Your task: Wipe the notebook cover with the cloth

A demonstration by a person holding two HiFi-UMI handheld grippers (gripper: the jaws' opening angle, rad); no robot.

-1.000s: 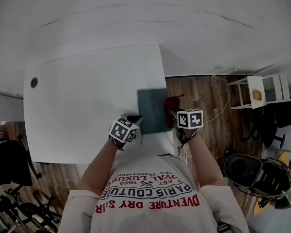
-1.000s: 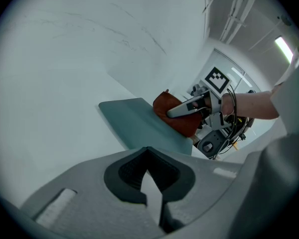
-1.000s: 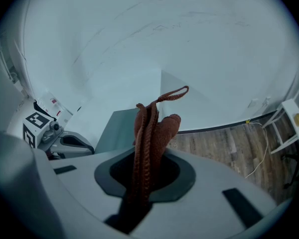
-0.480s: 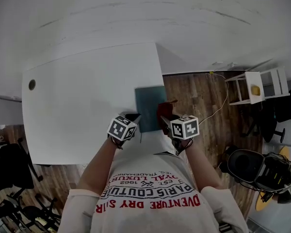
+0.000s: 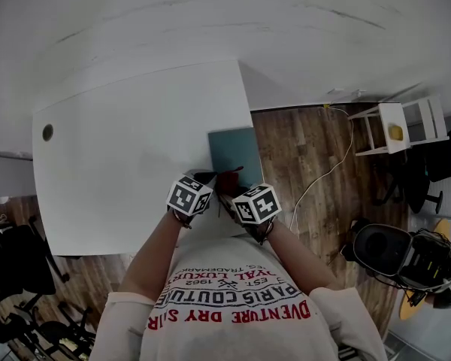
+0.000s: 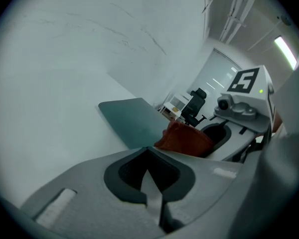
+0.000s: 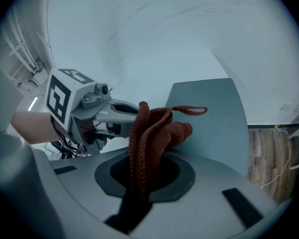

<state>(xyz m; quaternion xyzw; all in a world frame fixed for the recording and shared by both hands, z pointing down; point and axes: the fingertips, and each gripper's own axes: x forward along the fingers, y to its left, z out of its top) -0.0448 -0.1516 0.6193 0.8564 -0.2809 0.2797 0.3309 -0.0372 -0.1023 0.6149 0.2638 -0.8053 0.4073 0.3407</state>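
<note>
Holding a bunched fold of the rust-red cloth clenched between its jaws, the right gripper stood at the near end of the teal notebook. The loose fabric and its loop spilled forward over that near end. Whether the cloth pressed on the cover or hung just above it could not be told.

The notebook lay flat and closed on the white bench, directly ahead of the right jaws. Its long axis ran away from the person, nearly in line with those jaws. The notebook's right side sat at the bench edge, and no view settled whether it overhung. Almost the whole cover stretched bare beyond the cloth.

The left gripper waited just left of the notebook's near corner, over bare bench. Its jaws were pressed together with nothing between them. It touched neither the notebook nor the cloth.

The right gripper was plainly the nearer and the only one carrying the cloth. Its forearm reached forward from the body and angled inward, so its marker cube sat close beside the left one.

By my reading, the wipe was only at its start. A stroke would call for a push away from the person, along the notebook's length, with the left jaws free to steady the near corner.
</note>
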